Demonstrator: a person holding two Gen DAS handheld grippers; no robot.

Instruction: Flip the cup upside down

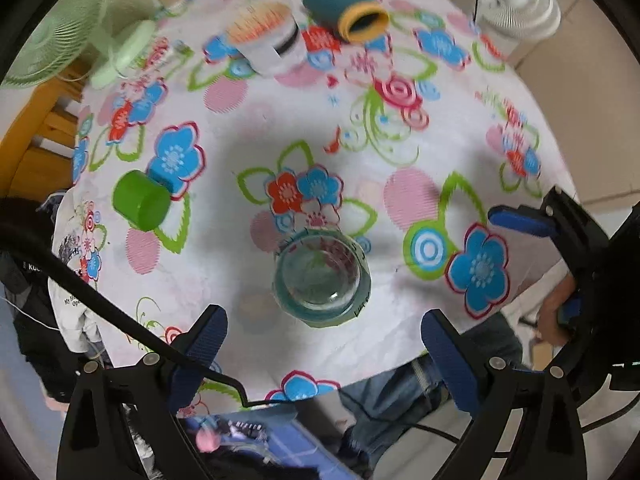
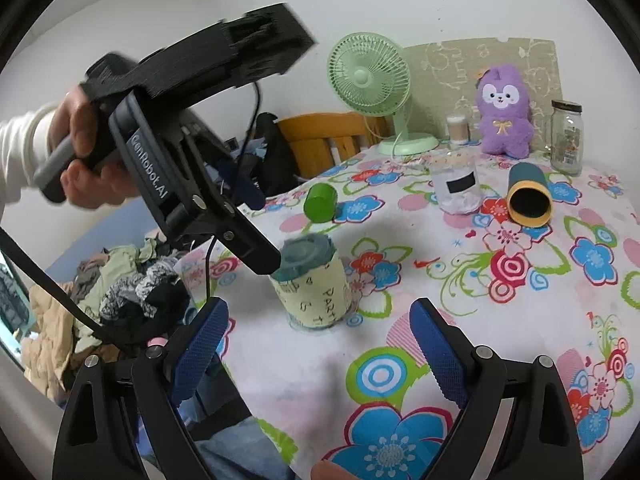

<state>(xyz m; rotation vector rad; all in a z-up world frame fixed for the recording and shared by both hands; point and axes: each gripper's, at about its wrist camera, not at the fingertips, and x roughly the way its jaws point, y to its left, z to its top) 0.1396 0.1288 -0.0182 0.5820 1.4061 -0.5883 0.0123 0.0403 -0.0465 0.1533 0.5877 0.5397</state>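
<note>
1. Cup (image 2: 310, 282): glass, wrapped in pale tape with handwriting, standing upside down on the flowered tablecloth (image 2: 400, 320), near the table's front edge. Base faces up, teal tape around it. The left wrist view looks straight down onto the base (image 1: 322, 280).
2. Left gripper (image 1: 324, 340): above the cup, jaws spread wide, blue pads on either side of it, no contact seen. In the right wrist view one black finger (image 2: 256, 252) sits at the cup's upper rim; can't tell whether it touches. A hand (image 2: 86, 152) holds the grip.
3. Right gripper (image 2: 320, 344): jaws wide apart, nothing between them, low over the table, just in front of the cup.
4. Other items on the table, all well apart from the cup: green cup (image 2: 320, 202) on its side, teal tube with yellow rim (image 2: 528, 196) on its side, clear cup with black label (image 2: 456, 188), green desk fan (image 2: 370, 76), purple plush toy (image 2: 505, 114), glass jar (image 2: 566, 136).
</note>
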